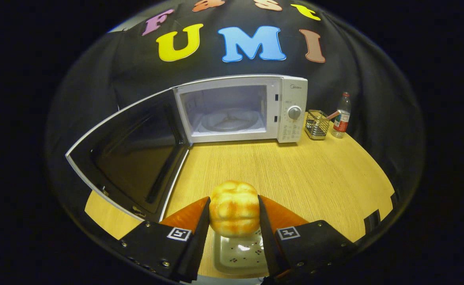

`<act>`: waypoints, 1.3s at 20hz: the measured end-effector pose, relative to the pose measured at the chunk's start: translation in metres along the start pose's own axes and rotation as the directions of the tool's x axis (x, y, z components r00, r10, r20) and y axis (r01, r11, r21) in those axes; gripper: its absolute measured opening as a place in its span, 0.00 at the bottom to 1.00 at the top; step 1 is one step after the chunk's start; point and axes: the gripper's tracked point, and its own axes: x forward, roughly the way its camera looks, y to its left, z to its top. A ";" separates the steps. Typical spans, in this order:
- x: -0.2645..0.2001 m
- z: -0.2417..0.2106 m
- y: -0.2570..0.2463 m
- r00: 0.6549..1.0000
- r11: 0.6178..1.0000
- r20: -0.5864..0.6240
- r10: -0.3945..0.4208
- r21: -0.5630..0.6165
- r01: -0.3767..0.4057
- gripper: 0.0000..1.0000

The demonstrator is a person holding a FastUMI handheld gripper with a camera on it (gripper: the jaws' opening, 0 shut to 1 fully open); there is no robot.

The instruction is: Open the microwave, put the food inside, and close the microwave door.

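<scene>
So the gripper [234, 215] has both fingers pressed on a round golden-brown bread bun [234, 208], held up over a small white speckled square dish [237, 253] at the near edge of the light wooden table [315, 178]. The white microwave [241, 109] sits at the far edge, its dark-glass door [131, 154] swung wide open. A wire basket [318, 124] and a clear plastic bottle [341, 115] stand just beside it.

Gripper-mounted fisheye, level, facing open microwave [241, 109] across table [315, 174].
</scene>
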 end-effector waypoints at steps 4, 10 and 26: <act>0.017 0.035 0.009 0.999 0.997 0.036 0.036 0.067 -0.038 0.64; 0.052 0.081 0.014 0.995 0.980 0.083 0.056 0.188 -0.070 0.64; 0.181 0.143 0.030 0.987 0.820 0.130 0.098 0.552 -0.154 0.64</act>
